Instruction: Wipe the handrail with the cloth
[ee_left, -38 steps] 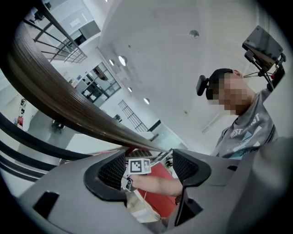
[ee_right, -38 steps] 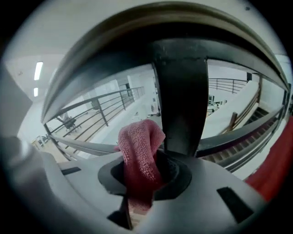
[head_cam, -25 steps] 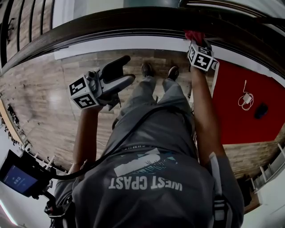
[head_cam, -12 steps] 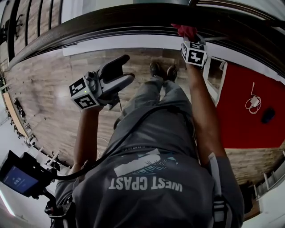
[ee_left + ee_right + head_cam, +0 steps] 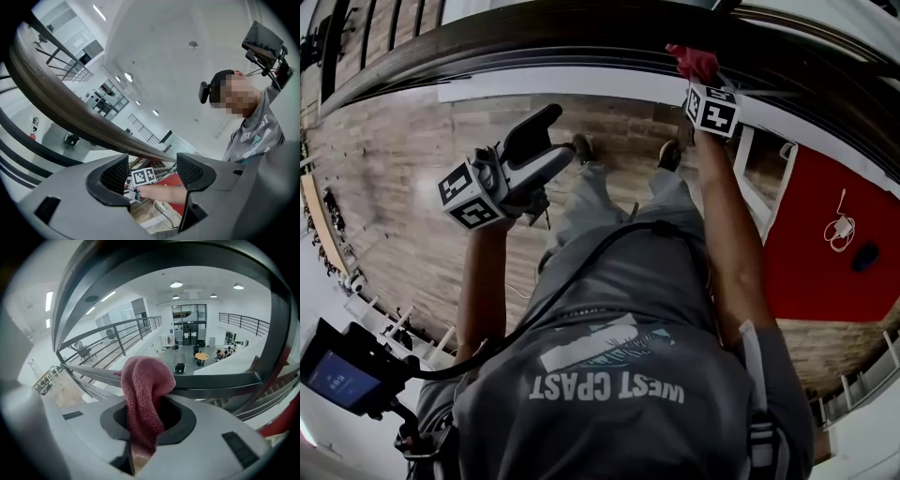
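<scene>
**Cloth clamped in right gripper, set against handrail; left gripper idle**

The right gripper point(image 5: 149, 423) is clenched on the cloth point(image 5: 143, 390). Its jaws pinch the lower folds, and a rounded red wad sticks out past the tips. Held this way, the soft bulge and not the hard jaws meets the handrail point(image 5: 534, 42), which suits wiping a curved, polished rail. In the head view the wad lies on the rail's near edge, straight ahead of the gripper's tips. In the right gripper view it overlaps the dark bar crossing just beyond the jaws. Contact looks likely, though how firmly it presses cannot be told.

The right arm is stretched nearly straight out from the shoulder. Its wrist tips the gripper forward and down onto the rail, a reach that should let the cloth slide along the rail's length.

The left gripper point(image 5: 562, 136) is released, with its jaws spread and nothing between them. Its own view shows only the far-off right forearm through the gap. It sits well off to the left of the right gripper and short of the rail, roughly level, on a bent arm. It seems parked clear of the wiping path and has no part in the stroke.
</scene>
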Action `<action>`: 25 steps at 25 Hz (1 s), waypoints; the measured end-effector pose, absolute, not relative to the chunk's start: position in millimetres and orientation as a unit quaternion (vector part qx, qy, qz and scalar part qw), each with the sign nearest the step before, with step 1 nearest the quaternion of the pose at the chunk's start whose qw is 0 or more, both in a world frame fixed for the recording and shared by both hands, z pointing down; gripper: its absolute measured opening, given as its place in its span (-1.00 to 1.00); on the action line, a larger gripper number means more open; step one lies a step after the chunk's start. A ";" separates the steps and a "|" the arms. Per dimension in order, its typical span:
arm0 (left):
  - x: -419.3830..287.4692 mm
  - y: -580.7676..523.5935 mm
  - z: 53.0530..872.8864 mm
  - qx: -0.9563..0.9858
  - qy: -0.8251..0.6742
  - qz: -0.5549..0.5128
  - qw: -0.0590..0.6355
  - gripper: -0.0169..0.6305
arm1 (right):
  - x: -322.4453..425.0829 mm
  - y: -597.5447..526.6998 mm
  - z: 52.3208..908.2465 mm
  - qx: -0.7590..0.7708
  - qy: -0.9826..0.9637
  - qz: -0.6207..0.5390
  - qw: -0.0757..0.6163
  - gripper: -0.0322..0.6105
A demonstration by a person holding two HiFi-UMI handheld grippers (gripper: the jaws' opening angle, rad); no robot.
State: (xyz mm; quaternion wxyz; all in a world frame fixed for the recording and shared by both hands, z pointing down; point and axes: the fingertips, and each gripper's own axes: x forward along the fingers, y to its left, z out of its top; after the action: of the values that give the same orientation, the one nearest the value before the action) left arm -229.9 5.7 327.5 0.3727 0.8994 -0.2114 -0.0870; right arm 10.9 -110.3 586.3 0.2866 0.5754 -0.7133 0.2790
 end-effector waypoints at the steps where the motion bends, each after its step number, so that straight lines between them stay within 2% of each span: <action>1: -229.9 5.9 328.5 0.898 -0.213 -0.088 0.375 0.06 | 17.4 -110.3 586.9 0.575 -0.711 0.281 0.291 -0.68; 11: -204.6 10.4 327.3 0.902 -0.183 -0.082 0.382 0.06 | 124.6 -106.8 585.0 0.604 -0.662 0.297 0.331 -0.68; 17: -221.0 17.1 338.6 0.897 -0.195 -0.058 0.392 0.06 | 100.9 -93.7 612.2 0.583 -0.670 0.321 0.330 -0.68; 25: -204.4 24.8 338.8 0.897 -0.178 -0.073 0.398 0.06 | 83.1 -76.3 621.6 0.552 -0.672 0.351 0.345 -0.68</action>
State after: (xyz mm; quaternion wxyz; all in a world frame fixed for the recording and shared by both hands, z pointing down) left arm -204.4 24.8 338.8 0.3976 0.8971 -0.1783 -0.0726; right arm 83.1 -76.3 621.6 0.3453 0.5523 -0.6725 0.3514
